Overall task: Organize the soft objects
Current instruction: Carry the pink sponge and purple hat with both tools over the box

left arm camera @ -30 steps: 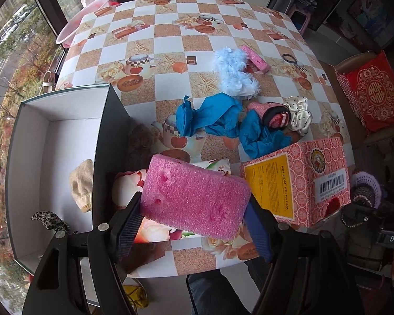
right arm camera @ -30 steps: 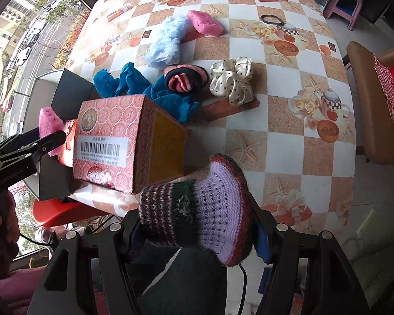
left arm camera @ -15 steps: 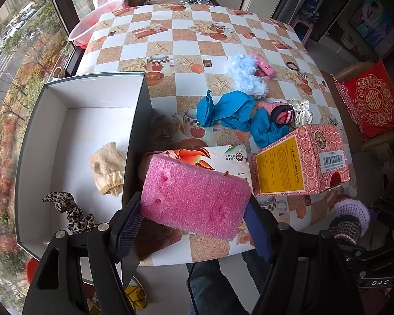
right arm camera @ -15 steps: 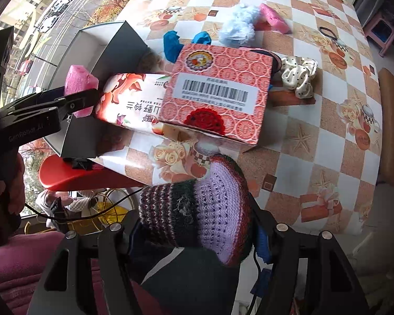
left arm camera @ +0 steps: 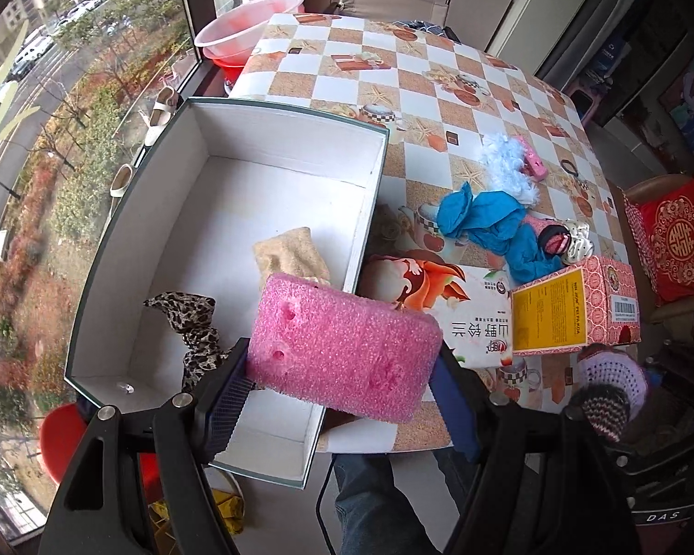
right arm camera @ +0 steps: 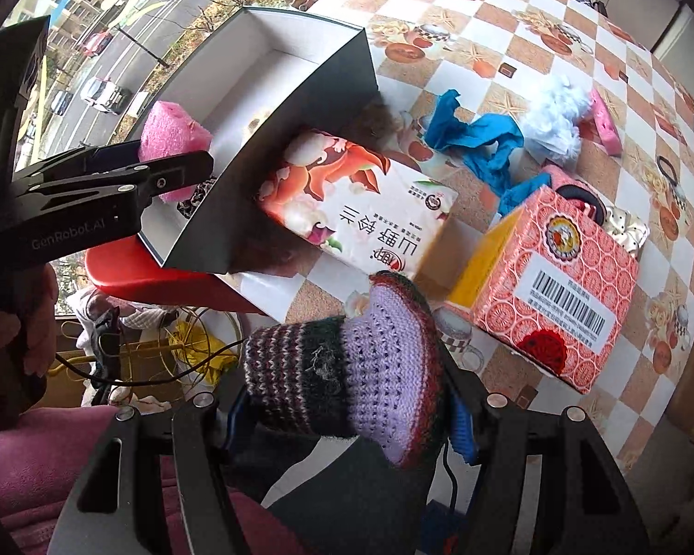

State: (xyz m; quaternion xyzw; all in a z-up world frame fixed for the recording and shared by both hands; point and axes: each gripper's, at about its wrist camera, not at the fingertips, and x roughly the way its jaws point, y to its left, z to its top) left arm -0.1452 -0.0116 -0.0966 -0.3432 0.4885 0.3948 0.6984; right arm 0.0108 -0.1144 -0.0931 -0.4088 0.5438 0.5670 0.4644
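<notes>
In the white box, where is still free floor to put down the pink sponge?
The far half of the white box, between its back wall and the beige cloth, is bare, as is the strip along its left wall. The near right part is crowded: beige cloth, leopard scrunchie. The left gripper holds the pink sponge over that near part.

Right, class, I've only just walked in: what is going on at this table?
A person is sorting soft things into an open white box. The left gripper is shut on a pink sponge, held above the box's near end. The right gripper holds a knitted sock at the table edge. A beige cloth and a leopard-print scrunchie already lie inside; blue cloth and other items wait on the table.
</notes>
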